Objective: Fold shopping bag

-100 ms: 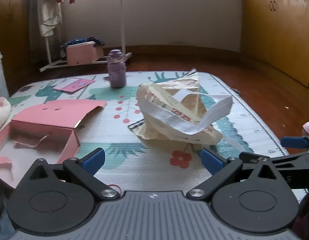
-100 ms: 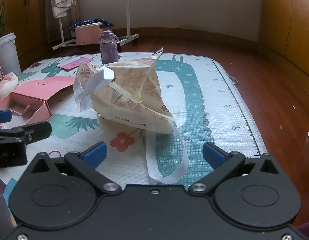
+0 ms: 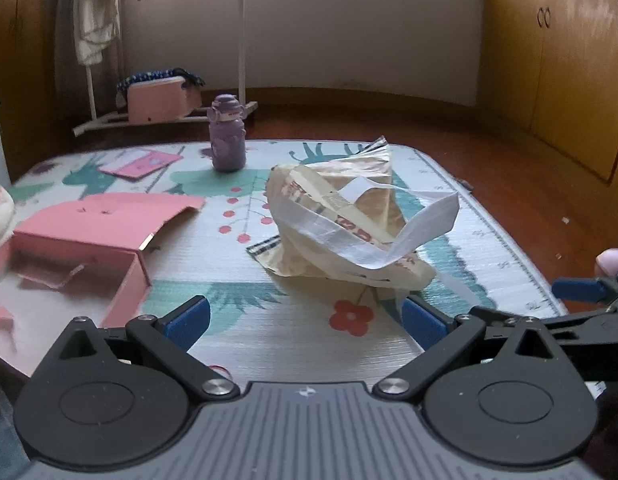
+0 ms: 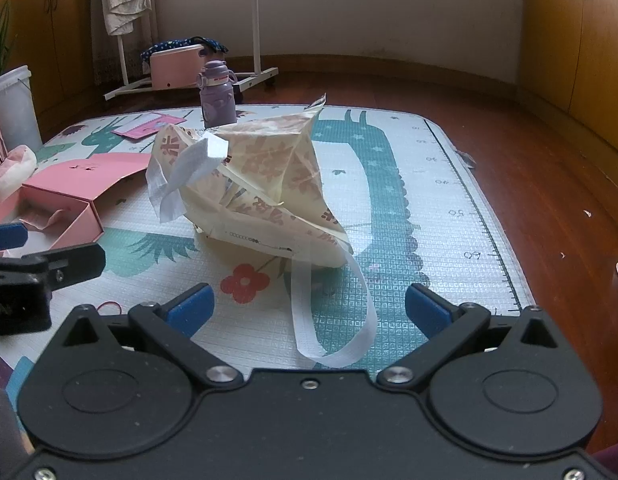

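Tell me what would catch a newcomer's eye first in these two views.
A crumpled cream shopping bag sits heaped mid-mat, one white handle looping toward the open right gripper. Left of it lies an open pink box; behind it stands a purple bottle. The left gripper is open too, short of the bag.

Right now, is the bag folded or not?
Not folded. The bag sits crumpled in a peaked heap on the mat, handles hanging loose.

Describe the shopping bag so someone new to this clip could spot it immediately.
On the animal-print play mat, look to the middle, right of the open pink box and nearer than the purple bottle. The shopping bag is the crumpled cream heap with white strap handles.
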